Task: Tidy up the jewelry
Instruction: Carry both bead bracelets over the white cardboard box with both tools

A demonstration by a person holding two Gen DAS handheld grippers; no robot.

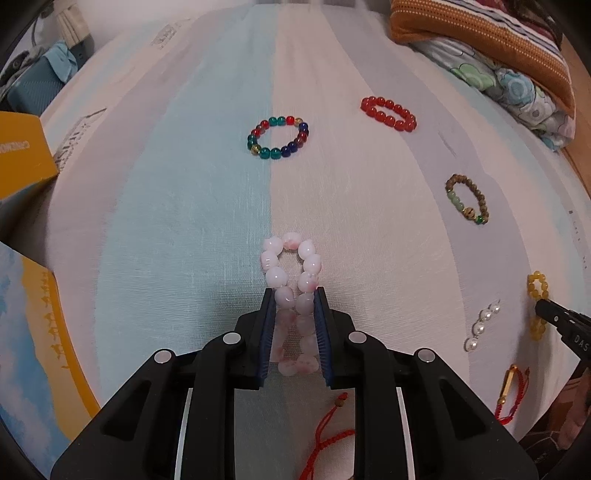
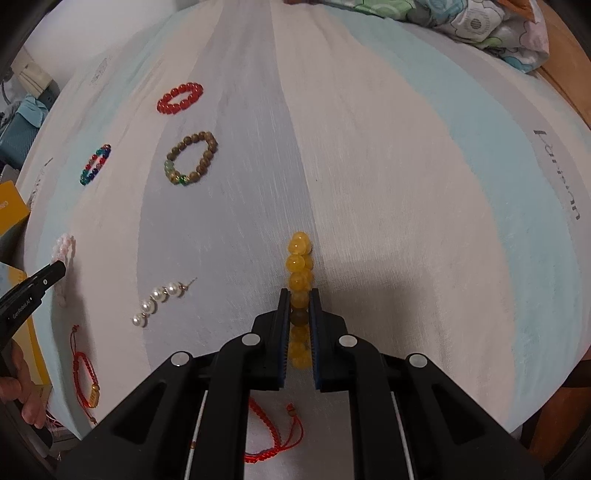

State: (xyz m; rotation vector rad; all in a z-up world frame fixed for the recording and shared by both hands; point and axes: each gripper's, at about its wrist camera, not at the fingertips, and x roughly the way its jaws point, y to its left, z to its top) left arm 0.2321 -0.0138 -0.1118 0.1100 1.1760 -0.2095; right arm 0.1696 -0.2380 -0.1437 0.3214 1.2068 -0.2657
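My left gripper point(image 1: 295, 293) is shut on a pale pink bead bracelet point(image 1: 275, 258), squeezed long between the fingers. My right gripper point(image 2: 299, 293) is shut on a yellow bead bracelet point(image 2: 299, 245), also squeezed flat. Both hang just above the striped bedsheet point(image 1: 184, 203). On the sheet lie a multicolour bead bracelet point(image 1: 277, 137), a red bead bracelet point(image 1: 388, 112), a brown-and-green bead bracelet point(image 1: 467, 199), a pearl piece point(image 1: 482, 325), a red cord bracelet with a gold charm point(image 1: 511, 387) and a red cord bracelet point(image 1: 325, 435) under my left gripper.
A folded floral quilt point(image 1: 517, 85) and an orange woven cushion point(image 1: 480, 33) lie at the far right of the bed. Yellow boxes point(image 1: 22, 151) stand off the bed's left edge. A bare hand point(image 2: 18, 387) shows at the left in the right wrist view.
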